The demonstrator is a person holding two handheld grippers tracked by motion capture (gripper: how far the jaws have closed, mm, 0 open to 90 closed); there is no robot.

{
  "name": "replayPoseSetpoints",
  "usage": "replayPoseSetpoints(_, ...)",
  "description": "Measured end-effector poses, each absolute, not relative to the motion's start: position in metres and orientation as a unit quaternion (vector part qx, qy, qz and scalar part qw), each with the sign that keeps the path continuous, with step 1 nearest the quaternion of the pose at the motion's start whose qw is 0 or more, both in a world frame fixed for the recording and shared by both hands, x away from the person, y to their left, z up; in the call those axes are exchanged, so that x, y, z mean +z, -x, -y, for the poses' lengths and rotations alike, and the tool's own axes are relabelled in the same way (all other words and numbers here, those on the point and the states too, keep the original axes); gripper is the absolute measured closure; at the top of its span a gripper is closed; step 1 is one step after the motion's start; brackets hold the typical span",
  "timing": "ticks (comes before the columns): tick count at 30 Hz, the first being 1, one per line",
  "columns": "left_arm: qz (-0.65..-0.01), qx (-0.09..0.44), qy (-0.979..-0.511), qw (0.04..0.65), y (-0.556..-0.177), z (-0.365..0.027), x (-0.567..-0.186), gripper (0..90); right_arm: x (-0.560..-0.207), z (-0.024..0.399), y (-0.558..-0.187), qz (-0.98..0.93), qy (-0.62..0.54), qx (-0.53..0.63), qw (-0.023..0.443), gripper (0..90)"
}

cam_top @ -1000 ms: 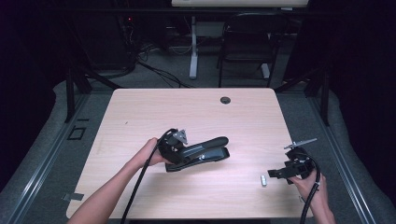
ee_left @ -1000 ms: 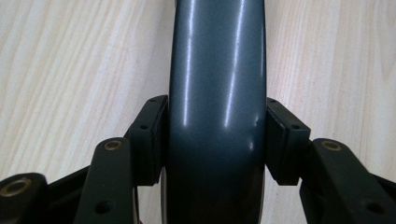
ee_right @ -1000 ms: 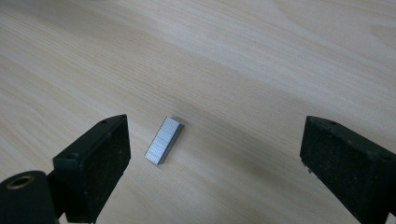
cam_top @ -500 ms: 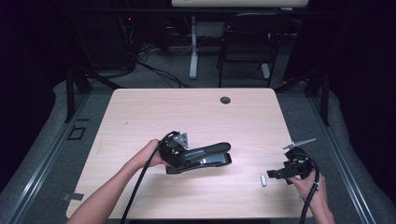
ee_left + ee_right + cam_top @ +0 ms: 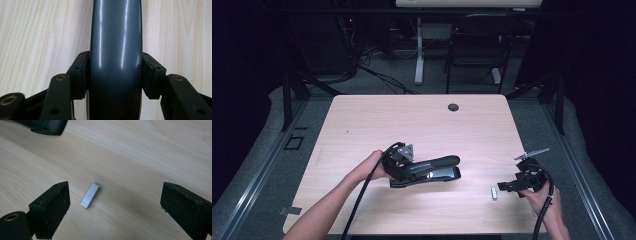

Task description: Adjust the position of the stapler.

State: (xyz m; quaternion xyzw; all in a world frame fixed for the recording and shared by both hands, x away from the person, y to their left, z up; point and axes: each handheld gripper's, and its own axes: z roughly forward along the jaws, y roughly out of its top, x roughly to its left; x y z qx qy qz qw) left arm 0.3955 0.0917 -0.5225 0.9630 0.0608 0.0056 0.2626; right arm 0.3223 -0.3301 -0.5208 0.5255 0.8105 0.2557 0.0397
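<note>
Looking along the wide-open right gripper (image 5: 115, 207), we find the staple strip (image 5: 90, 195) between its jaws, nearer the left-hand one, long axis slanted, while the left gripper (image 5: 115, 75) clamps the stapler (image 5: 115, 50).

Rectangular table with a pale wood-grain top (image 5: 377, 125) and rounded corners, bearing a small round dark grommet (image 5: 453, 107) near the middle of its far edge. On it: one large glossy black stapler (image 5: 432, 171), lying lengthwise near the front, left of centre. Also one small silver block of staples (image 5: 494, 193) lying flat, apart from the stapler on its right.
</note>
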Motion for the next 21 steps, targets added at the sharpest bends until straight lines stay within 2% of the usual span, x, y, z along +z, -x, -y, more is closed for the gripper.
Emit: replayPoseSetpoints(21, -0.027, -0.007, -0.966, 0.259, -0.3854, -0.0872, -0.5219, 48.0, -0.5207, 0.3217, -0.3212, -0.815, -0.519, 0.255, 0.046, 8.8)
